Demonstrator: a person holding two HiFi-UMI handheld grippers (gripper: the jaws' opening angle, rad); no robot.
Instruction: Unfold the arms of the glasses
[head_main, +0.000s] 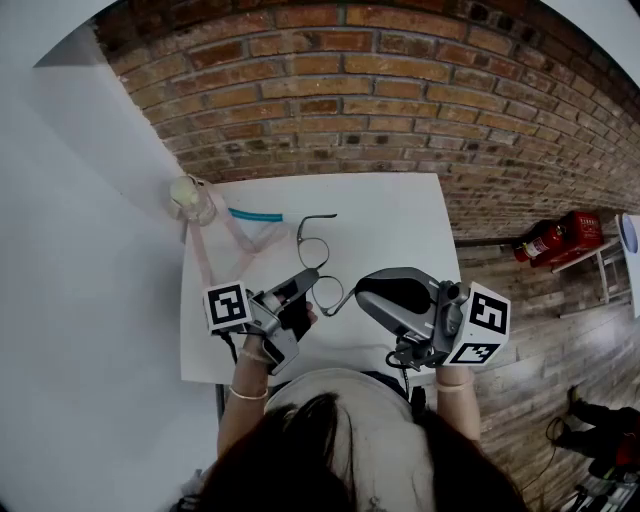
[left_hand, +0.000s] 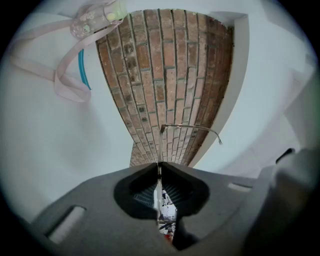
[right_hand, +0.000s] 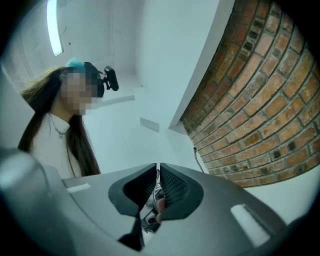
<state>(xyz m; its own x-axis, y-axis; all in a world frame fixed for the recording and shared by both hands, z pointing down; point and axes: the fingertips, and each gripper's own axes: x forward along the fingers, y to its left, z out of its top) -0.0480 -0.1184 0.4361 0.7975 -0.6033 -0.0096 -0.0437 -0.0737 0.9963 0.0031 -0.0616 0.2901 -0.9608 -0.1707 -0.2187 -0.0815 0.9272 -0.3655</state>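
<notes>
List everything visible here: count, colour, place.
glasses: one, dark frame, held between both grippers
table: one, white, centre
strap: one, pale pink, table's far left
small clear bottle: one, table's far left corner
tube: one, teal, beside the strap
brick wall: one, red-brown, beyond the table
fire extinguishers: apparently two, red, floor at right
left gripper: one, grey, jaws shut on the glasses' frame
right gripper: one, grey, jaws shut on a glasses arm
person: one, dark hair, bottom of head view

Red brick wall (head_main: 400, 90) behind a white worktop (head_main: 400, 230), plain white wall (head_main: 80, 250) on the left, wooden plank floor (head_main: 540, 340) on the right, red fire extinguishers (head_main: 550, 238) near the brick, strip light (right_hand: 54, 25) overhead
</notes>
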